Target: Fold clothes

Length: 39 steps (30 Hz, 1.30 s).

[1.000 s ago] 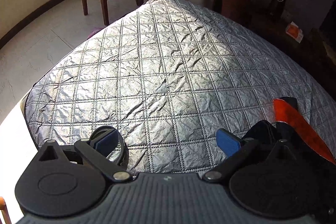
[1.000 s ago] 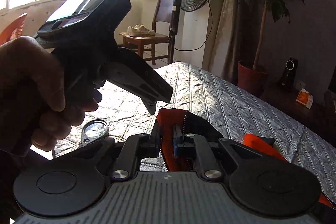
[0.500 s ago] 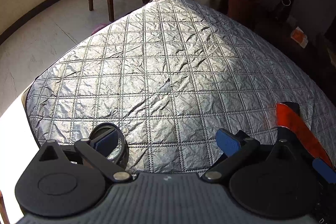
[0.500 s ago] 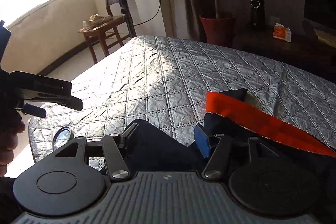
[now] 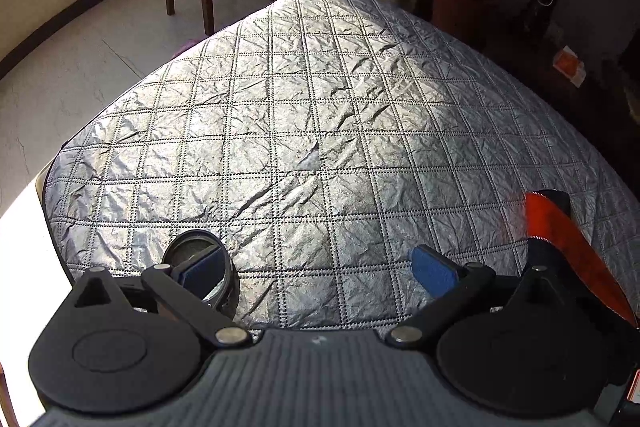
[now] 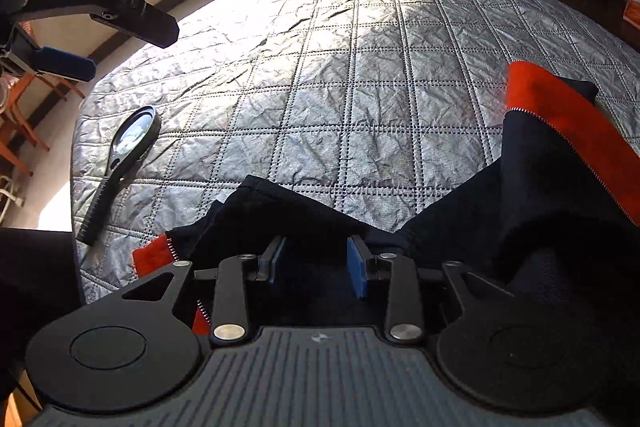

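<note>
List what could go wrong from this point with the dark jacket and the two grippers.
1. The right gripper is open, its blue pads astride the navy jacket with orange zipper trim; closing here may bunch several layers.
2. The black-handled magnifying glass lies on the silver quilted cover near the jacket's left edge; spread cloth could cover or drag it.
3. The left gripper is open, directly over that lens.

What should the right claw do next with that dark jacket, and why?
Probably close on the fabric. The right claw is open with the dark jacket bunched under and between its fingers, unfolded on the quilted cover. The left claw hangs open, holding nothing.
</note>
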Each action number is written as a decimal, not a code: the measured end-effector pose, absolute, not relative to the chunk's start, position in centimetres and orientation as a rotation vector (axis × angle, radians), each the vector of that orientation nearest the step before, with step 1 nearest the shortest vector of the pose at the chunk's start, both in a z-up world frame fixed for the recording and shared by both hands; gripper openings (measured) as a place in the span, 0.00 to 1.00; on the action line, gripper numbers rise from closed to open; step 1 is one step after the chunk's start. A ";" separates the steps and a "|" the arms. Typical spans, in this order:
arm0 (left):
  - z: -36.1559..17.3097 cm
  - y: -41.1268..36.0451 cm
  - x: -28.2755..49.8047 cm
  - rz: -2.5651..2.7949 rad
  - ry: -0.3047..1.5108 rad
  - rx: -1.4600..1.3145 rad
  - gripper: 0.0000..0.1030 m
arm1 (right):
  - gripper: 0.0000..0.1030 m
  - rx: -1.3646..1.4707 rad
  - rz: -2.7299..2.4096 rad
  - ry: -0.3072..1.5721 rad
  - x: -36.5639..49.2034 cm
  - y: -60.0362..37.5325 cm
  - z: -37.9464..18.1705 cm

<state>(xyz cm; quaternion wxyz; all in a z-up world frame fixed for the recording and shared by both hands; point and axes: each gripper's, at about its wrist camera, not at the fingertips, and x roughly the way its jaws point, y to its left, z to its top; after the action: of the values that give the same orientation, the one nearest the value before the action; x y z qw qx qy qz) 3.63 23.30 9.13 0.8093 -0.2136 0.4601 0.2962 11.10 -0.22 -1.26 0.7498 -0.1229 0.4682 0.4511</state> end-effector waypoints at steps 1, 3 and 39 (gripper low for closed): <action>9.1 23.4 3.6 0.635 0.984 -0.460 0.96 | 0.42 -0.243 0.973 1.013 11.3 -0.4 -1.2; 9.0 23.5 3.5 0.637 0.985 -0.464 0.96 | 0.48 -0.192 0.952 0.997 11.9 -0.5 -1.1; 8.4 23.2 4.0 0.616 1.016 -0.461 0.96 | 0.17 -0.098 0.816 0.981 17.6 -2.0 -0.7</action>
<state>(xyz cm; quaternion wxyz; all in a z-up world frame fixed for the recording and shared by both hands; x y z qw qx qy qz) 3.99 23.22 8.36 0.8037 -0.2154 0.4743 0.2877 17.60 -1.97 -0.67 0.8022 -0.0456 0.4576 0.3809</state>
